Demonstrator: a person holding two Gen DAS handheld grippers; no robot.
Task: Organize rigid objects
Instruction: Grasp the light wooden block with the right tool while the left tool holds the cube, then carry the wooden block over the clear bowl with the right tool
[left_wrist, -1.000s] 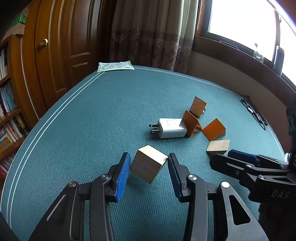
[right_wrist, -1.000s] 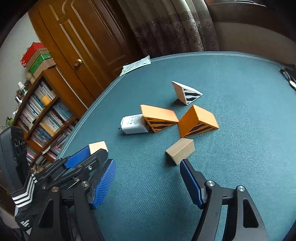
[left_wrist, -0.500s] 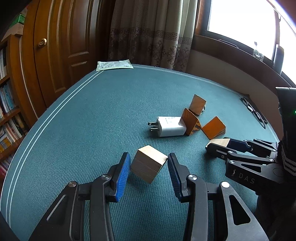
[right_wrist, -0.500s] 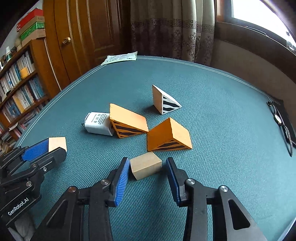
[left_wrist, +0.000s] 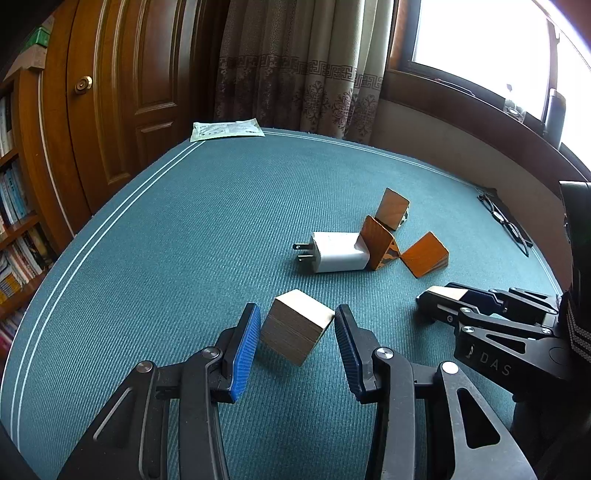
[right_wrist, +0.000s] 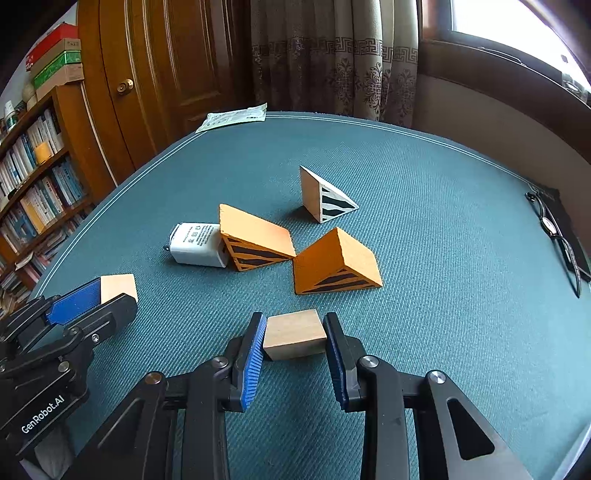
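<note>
My left gripper (left_wrist: 295, 334) is shut on a plain wooden cube (left_wrist: 297, 325), held tilted just above the teal table; it also shows in the right wrist view (right_wrist: 119, 286). My right gripper (right_wrist: 295, 338) is shut on a small plain wooden block (right_wrist: 294, 333), its pads touching both sides; the block's top shows in the left wrist view (left_wrist: 447, 293). Beyond lie two orange striped wedges (right_wrist: 255, 240) (right_wrist: 336, 262), a white zebra-striped wedge (right_wrist: 323, 197) and a white plug adapter (right_wrist: 195, 243).
The teal table (right_wrist: 424, 206) ends at a white-lined edge on the left. A paper packet (right_wrist: 236, 116) lies at the far edge. Glasses (right_wrist: 557, 236) lie at the right edge. A bookshelf (right_wrist: 33, 192), a wooden door and curtains stand behind.
My right gripper swung to face the small block, moved over it and closed until the pads touch its sides. My left gripper kept the cube and hardly moved.
</note>
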